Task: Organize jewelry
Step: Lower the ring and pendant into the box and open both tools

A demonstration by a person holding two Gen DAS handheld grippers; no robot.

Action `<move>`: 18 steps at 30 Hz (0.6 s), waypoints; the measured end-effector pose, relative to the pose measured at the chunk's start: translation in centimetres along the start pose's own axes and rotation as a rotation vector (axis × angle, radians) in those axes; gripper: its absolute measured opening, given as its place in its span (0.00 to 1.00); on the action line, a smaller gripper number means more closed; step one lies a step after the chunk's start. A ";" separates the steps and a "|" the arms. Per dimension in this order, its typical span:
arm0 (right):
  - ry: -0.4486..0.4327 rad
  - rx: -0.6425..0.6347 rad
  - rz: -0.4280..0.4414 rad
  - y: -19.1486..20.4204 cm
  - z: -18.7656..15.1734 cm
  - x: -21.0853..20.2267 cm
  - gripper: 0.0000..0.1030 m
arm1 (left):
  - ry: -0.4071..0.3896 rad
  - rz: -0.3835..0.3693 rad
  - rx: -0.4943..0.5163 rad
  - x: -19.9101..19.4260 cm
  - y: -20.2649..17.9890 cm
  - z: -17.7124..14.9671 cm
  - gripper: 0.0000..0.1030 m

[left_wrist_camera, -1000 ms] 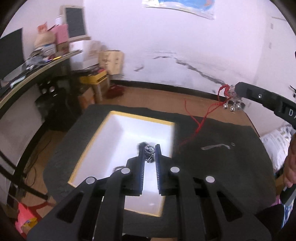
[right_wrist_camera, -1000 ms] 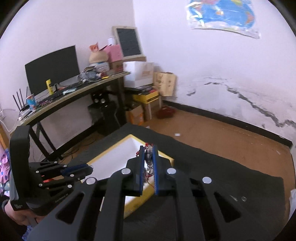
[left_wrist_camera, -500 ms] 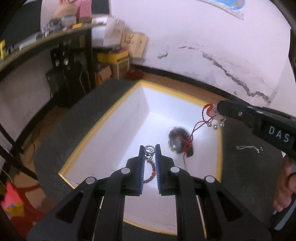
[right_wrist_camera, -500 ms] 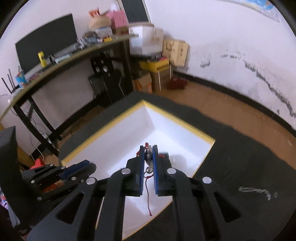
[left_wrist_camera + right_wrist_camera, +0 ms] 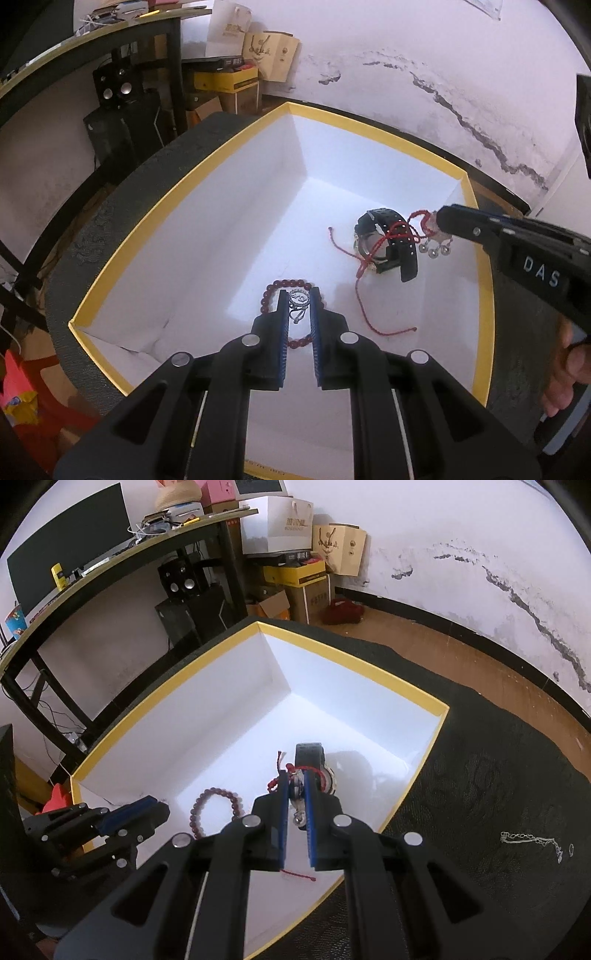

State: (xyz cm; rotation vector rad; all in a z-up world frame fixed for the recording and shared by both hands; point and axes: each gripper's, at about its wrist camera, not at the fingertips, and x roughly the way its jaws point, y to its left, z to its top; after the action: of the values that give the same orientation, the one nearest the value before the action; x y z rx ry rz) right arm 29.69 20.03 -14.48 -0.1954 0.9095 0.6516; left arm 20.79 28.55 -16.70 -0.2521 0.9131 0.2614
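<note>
A white box with a yellow rim (image 5: 184, 206) (image 5: 354, 661) sits on a black mat. Inside lie a black watch (image 5: 388, 240) (image 5: 310, 755) and a dark red bead bracelet (image 5: 284, 286) (image 5: 214, 808). My left gripper (image 5: 299, 297) is shut on a small silver ornament (image 5: 298, 301) just above the bead bracelet. My right gripper (image 5: 295, 786) (image 5: 441, 223) is shut on a red cord bracelet with silver bells (image 5: 391, 240) (image 5: 297, 818), held low over the watch, its cord trailing across the box floor.
A silver chain (image 5: 532, 840) lies on the black mat (image 5: 498, 775) right of the box. A desk with a monitor, speakers and cardboard boxes stands at the back left. A cracked white wall runs behind.
Both grippers have moved forward and down into the box. The red cord now drapes over the watch, and the bead bracelet has come into view under the left gripper.
</note>
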 end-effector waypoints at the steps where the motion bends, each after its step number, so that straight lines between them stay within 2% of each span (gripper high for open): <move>1: 0.002 0.000 -0.001 0.0 0.0 0.1 0.09 | 0.004 0.002 0.002 0.1 0.0 0.0 0.10; 18: 0.014 -0.002 -0.008 -0.6 0.1 0.4 0.09 | 0.019 0.004 -0.001 0.8 0.0 0.0 0.10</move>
State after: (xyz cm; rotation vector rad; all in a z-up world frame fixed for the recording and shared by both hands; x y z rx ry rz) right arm 30.28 19.83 -14.84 -0.2058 0.9212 0.6442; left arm 21.27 28.66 -17.37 -0.2537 0.9324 0.2633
